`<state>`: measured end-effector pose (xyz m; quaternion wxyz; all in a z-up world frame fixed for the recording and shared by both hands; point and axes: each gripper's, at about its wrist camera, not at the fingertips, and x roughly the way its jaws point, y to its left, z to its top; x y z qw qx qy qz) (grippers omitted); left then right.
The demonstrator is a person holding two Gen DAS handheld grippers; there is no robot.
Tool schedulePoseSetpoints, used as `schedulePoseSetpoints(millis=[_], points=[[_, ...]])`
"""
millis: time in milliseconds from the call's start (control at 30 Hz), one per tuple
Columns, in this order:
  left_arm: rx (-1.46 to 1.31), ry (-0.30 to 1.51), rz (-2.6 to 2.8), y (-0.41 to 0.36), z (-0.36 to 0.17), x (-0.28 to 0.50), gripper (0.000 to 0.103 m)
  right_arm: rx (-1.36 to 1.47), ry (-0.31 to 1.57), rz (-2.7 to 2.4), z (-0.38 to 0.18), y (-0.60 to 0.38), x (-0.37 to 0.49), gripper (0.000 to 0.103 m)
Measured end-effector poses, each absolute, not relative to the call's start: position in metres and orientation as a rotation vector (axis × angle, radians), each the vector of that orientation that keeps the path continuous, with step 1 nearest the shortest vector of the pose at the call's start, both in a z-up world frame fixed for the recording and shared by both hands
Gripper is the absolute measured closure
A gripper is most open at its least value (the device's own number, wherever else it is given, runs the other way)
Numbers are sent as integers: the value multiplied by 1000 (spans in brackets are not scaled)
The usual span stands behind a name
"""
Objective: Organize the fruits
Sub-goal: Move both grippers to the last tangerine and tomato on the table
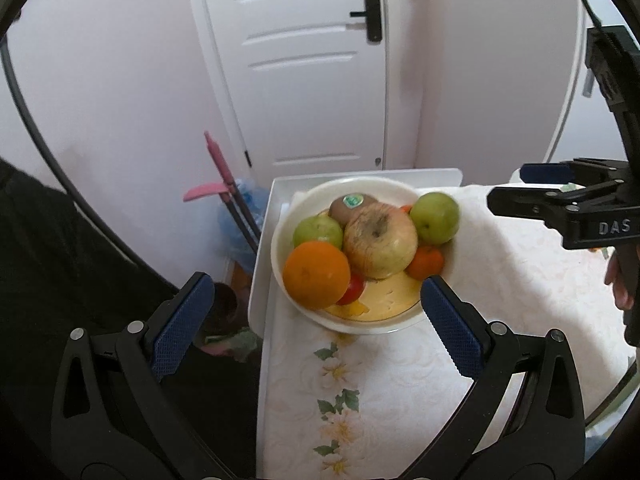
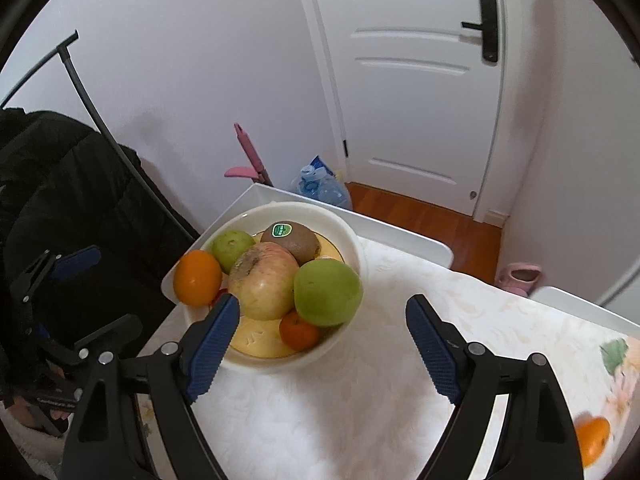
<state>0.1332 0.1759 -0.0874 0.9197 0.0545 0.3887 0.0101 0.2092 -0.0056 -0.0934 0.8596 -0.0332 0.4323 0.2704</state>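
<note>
White letters "DAS" stand on the black right tongs, seen off to the right of the left tongs. The kiwi, beyond the tongs' tips, has a green sticker too small to read.

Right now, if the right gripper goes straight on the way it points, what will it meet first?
Probably the tablecloth just before the white bowl. The right gripper is open and empty, angled down, with the bowl's near rim and the green apple just left of its line. Depth is unclear, so the rim could come first.
</note>
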Motion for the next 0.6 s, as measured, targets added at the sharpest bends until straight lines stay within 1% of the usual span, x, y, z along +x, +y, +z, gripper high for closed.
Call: schedulePoseSetpoints(millis=[233, 600], points=[[139, 751, -61, 154, -61, 131, 0, -20, 884, 474, -62, -37, 175, 21], [213, 713, -221, 85, -43, 138, 0, 28, 880, 256, -43, -117, 126, 21]])
